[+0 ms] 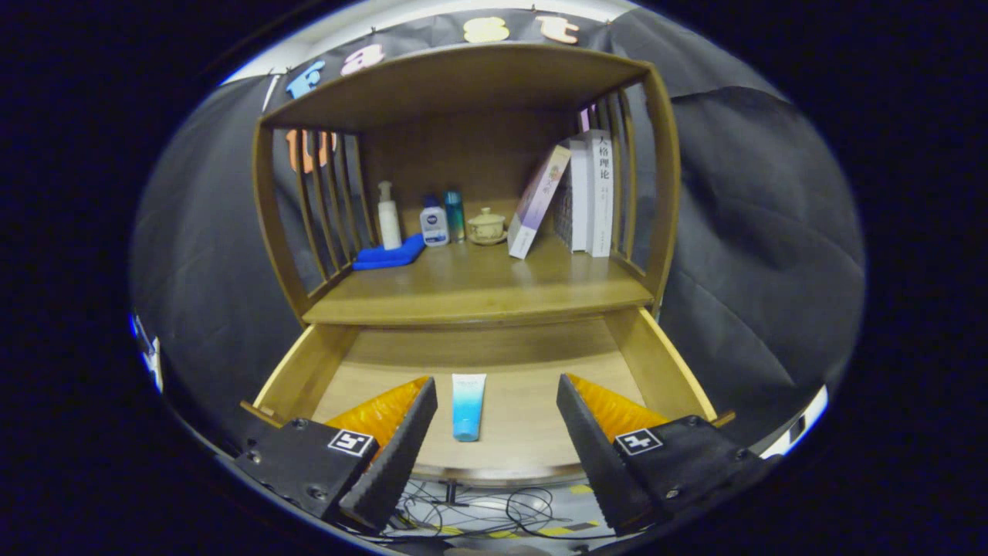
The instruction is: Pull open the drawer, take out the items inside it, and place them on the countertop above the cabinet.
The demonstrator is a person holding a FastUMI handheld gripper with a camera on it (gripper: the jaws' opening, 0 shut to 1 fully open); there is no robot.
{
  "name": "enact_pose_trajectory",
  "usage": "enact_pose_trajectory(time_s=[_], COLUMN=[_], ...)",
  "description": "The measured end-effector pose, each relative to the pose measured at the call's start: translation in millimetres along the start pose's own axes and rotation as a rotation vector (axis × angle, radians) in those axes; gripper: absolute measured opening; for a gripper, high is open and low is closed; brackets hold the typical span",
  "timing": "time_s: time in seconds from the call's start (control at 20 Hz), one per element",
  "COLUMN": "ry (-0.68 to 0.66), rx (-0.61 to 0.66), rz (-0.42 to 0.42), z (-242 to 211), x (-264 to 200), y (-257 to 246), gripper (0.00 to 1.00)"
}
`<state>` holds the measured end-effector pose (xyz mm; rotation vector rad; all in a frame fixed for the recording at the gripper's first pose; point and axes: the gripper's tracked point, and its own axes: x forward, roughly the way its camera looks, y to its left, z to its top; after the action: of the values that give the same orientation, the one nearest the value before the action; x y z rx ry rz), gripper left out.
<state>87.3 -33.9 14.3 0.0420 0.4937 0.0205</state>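
Gripper view, drawer (664,363): pulled open, holding one blue-and-white tube (468,405) lying flat on the near floor, between your gripper (495,432) fingers, which are spread and empty. Risk: the slim tube may slide or roll if pinched off-centre. Countertop (478,289), far: bottles, blue cloth (390,255), books.

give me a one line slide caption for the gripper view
Open gripper hovering over the pulled-out drawer, jaws spread either side of a blue tube on its floor, countertop beyond.
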Motion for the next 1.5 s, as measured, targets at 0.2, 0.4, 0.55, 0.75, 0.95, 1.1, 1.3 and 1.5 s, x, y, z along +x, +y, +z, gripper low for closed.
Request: enact_pose_trajectory(time_s=[0.2, 0.4, 0.55, 0.75, 0.95, 1.1, 1.3, 1.5], ry=[0.161, 0.365, 0.506, 0.638, 0.700, 0.748, 0.788, 0.800], rx=[-0.059, -0.074, -0.086, -0.049, -0.048, -0.046, -0.030, -0.017], rz=[0.003, 0.005, -0.004, -0.022, -0.055, -0.082, -0.100, -0.121], z=[3.6, -19.3, -44.5, -67.3, -78.7, -89.9, -106.0, -109.3], x=[45.1, 82.1, 97.1, 112.5, 123.2, 128.3, 134.2, 135.5], y=[19.5, 35.9, 41.2, 41.9, 39.3, 36.3, 32.8, 28.6], gripper=[0.98, 0.97, 0.96, 0.89, 0.84, 0.75, 0.68, 0.48])
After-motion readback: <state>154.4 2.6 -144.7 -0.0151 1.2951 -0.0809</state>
